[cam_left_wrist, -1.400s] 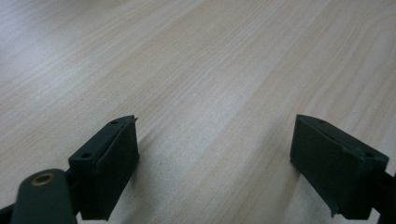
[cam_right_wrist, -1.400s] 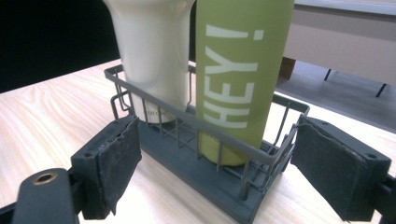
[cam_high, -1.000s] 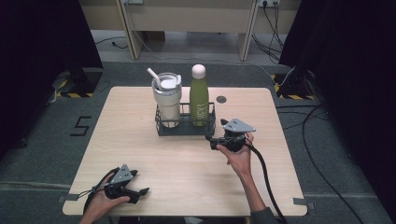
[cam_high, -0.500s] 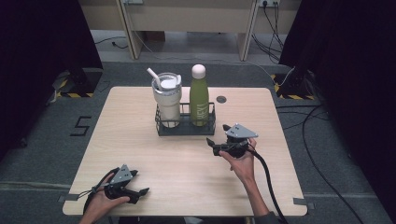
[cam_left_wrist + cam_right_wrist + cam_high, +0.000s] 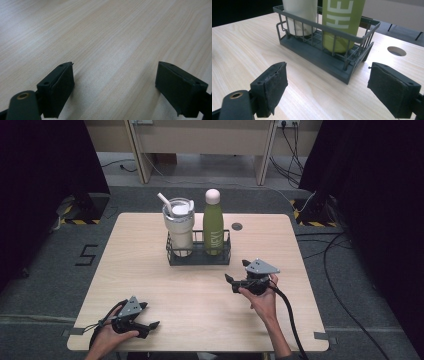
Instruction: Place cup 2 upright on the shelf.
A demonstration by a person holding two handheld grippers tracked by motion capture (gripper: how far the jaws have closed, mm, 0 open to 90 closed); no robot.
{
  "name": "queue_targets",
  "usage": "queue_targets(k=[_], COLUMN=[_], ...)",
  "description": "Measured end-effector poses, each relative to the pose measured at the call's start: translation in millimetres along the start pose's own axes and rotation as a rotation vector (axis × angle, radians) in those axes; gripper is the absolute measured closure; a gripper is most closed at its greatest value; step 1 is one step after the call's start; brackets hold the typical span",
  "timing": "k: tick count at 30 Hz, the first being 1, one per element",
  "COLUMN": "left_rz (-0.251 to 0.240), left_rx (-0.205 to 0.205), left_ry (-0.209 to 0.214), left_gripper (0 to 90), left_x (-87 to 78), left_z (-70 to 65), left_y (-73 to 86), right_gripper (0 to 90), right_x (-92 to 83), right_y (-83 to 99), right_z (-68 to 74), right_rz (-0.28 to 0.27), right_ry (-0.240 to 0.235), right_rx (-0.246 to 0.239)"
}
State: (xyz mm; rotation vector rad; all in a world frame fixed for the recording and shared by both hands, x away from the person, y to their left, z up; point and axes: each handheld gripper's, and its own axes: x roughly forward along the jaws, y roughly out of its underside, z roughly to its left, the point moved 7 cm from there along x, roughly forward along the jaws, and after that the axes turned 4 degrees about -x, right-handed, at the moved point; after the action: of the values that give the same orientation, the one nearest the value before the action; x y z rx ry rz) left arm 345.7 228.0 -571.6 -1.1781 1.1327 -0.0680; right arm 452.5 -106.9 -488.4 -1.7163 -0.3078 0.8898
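Wire caddy (image 5: pixel 198 255) sits mid-table toward the far edge, holding a cream tumbler (image 5: pixel 179 226) with straw on its left and a green bottle (image 5: pixel 213 222) on its right, both upright; the rack likely keeps them from tipping. Right gripper (image 5: pixel 234 281) hovers just in front of the caddy's right end, jaws wide apart and empty, aimed at it. Left gripper (image 5: pixel 148 325) rests low at the near-left table (image 5: pixel 125 270) edge, jaws spread, nothing between them, looks parked.
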Motion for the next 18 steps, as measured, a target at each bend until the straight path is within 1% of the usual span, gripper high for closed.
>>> queue_targets(k=[8, 18], left_rz=[0.000, -0.001], left_rx=[0.000, 0.000], left_ry=[0.000, 0.000], left_gripper=[14.7, 14.7], left_x=[0.0, -0.1], left_z=[0.0, 0.0], left_y=[0.0, 0.1], right_gripper=[15.7, 15.9], right_x=[-5.4, -10.4], right_y=[9.8, 12.6], right_z=[3.6, 10.6], right_rz=[0.010, 0.009], right_ry=[-0.006, -0.019], right_rx=[0.007, -0.001])
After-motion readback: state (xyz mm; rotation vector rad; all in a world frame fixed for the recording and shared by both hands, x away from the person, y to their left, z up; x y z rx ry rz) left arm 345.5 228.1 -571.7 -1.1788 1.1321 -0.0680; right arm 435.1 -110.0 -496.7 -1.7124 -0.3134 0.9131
